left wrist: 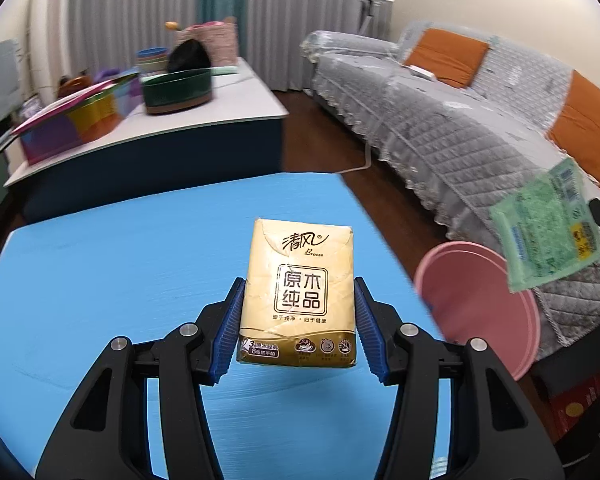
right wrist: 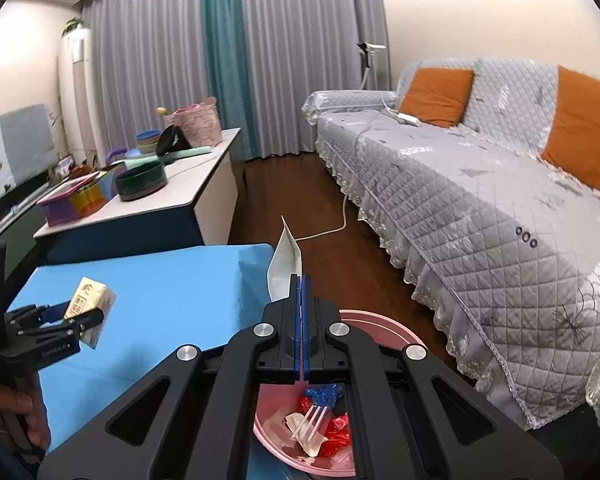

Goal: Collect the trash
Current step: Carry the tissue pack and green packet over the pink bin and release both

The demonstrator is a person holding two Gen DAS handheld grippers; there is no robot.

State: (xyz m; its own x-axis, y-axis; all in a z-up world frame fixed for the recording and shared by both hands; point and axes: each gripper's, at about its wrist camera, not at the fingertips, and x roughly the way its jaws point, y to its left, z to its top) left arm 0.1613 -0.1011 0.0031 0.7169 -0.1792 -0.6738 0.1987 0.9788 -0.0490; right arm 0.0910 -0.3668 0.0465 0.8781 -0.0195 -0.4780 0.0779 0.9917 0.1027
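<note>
The blue ribbed fingers of the left gripper are pressed against both sides of a yellow tissue pack, which is held clear above the blue table. The right gripper is pinched tight on a thin green packet — seen edge-on in its own view as a white sliver, and hanging in the air at the right of the left view.

Both pieces are lifted, so the step in hand is judged to be the carry to the bin. The pink bin stands off the table's right edge, between it and the grey sofa; it lies directly under the right gripper, and red and blue wrappers and a white plastic fork are already inside.

For the packet, only a release over the opening seems to be called for. The tissue pack has farther to go — it is over the middle of the table and must be brought rightward past the edge before the fingers are opened, with room left so that the two grippers do not meet above the rim.
</note>
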